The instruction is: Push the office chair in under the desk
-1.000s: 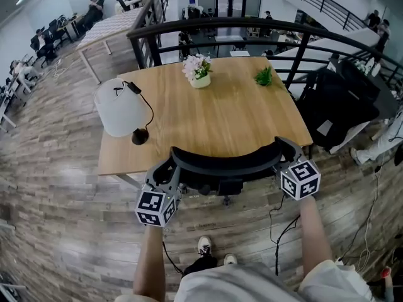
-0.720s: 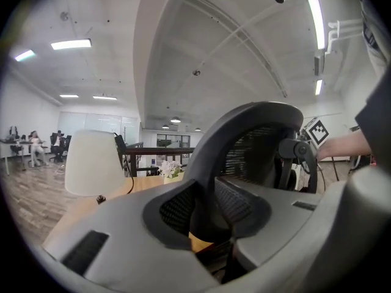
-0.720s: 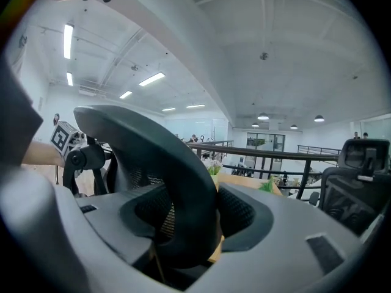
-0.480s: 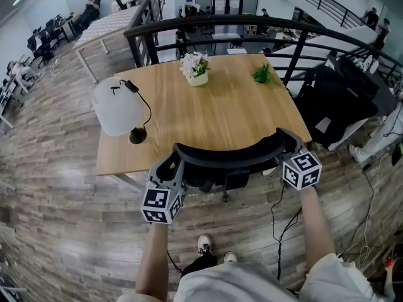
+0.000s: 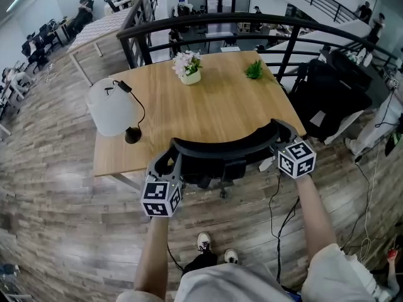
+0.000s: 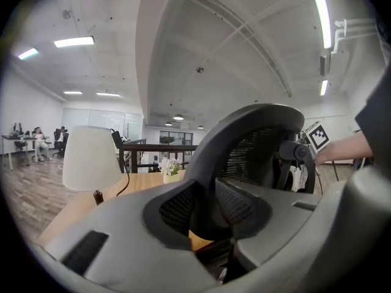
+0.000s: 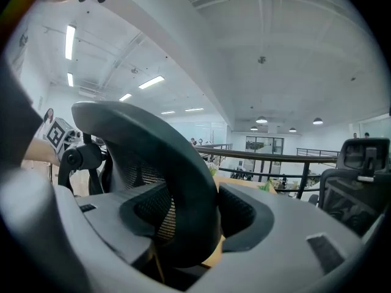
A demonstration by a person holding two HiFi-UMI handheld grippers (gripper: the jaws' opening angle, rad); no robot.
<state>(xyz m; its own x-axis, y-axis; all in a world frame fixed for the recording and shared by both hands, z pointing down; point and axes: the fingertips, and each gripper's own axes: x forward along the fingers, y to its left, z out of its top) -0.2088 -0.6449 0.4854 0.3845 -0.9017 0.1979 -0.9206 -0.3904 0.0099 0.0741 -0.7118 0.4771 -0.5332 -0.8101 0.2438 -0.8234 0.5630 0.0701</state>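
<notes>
The black office chair's curved mesh backrest (image 5: 223, 148) stands at the near edge of the wooden desk (image 5: 208, 106), its seat hidden under the top. My left gripper (image 5: 170, 162) holds the backrest's left end. In the left gripper view the rim (image 6: 244, 139) sits between the jaws of that gripper (image 6: 204, 206), pads against it. My right gripper (image 5: 281, 137) holds the right end. In the right gripper view the rim (image 7: 165, 157) fills the gap in that gripper (image 7: 195, 224).
On the desk stand a white lamp (image 5: 110, 109) with a black cord at the left, a flower pot (image 5: 187, 68) and a small green plant (image 5: 254, 72) at the back. A black railing (image 5: 252, 21) runs behind the desk. Dark bags (image 5: 327, 87) lie at the right. Cables trail on the wooden floor.
Both grippers and the backrest have moved a little forward toward the desk. Both grips look the same.
</notes>
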